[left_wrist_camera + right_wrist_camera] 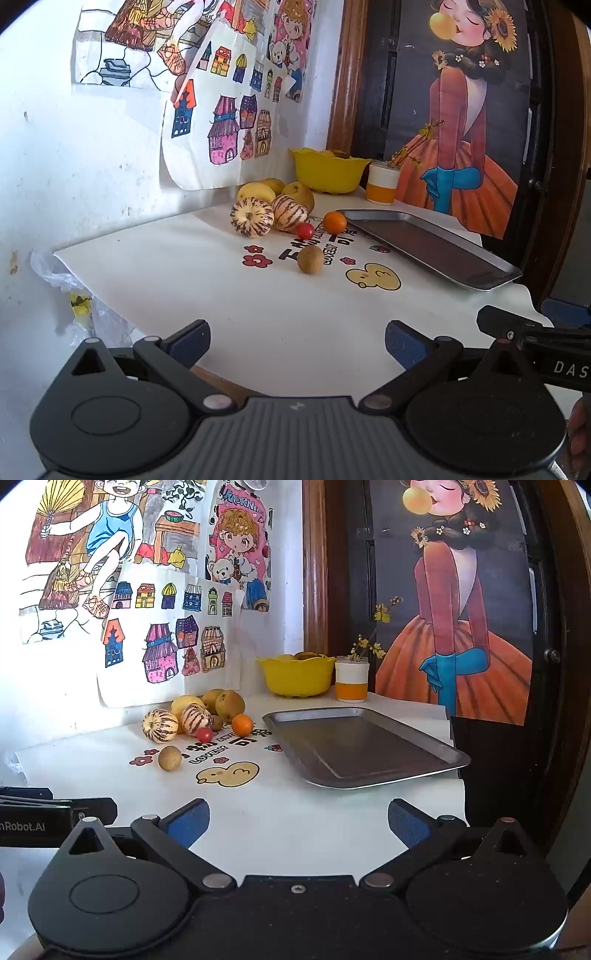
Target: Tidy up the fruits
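White wall (66,701) w/ drawings (166,642), wood doorframe (314,572)

Striped melons (176,723), pears (229,704), an orange (242,724) and a tomato (204,734) cluster together; a brown round fruit (170,758) lies apart; metal tray (364,747) empty.

Both wrist views face the table (280,332) (left sits leftward), sharing tray (362,746).

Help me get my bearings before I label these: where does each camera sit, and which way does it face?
Left wrist: on the open left gripper, facing the fruit pile by the wall; the right gripper pokes in at right.
Right wrist: on the open right gripper, facing the metal tray; the left gripper shows at left.
Shared: small orange, yellow bowl, tray.
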Tool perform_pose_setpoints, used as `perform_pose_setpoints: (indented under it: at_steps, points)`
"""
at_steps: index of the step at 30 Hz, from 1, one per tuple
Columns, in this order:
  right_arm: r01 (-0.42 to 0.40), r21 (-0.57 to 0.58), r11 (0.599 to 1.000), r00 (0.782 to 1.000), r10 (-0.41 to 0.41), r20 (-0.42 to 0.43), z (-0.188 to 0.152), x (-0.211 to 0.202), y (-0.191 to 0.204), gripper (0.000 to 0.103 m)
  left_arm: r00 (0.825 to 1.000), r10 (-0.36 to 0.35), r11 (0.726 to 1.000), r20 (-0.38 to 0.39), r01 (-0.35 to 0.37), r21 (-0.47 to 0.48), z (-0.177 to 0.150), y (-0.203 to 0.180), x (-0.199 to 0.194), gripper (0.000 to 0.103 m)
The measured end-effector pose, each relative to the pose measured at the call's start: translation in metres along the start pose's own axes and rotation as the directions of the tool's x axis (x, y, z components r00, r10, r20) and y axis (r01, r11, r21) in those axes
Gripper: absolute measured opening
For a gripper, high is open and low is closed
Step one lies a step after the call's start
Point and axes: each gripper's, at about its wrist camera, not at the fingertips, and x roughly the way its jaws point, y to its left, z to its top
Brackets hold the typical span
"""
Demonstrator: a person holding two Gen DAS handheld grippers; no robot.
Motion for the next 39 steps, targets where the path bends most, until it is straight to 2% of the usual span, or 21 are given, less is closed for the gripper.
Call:
perform_pose_setpoints:
  at_steps: [2,39]
  points:
    - [-0.001,-0.001,1.000,1.000,0.001,-0.001,-0.0002,0.0002,0.0001,0.103,1.000,-0.001,1.000,-0.023,0.001,0.001,0.0006,-0.0001,0.0010,0.103]
    - [-0.001,0.001,1.000,1.000,0.001,-0.004,-0.0013,0.0009,0.0006,0.103,1.000,-0.015,0.999,-0.023,0.014,-0.030,-0.0020,0.0059,0.0031,0.103]
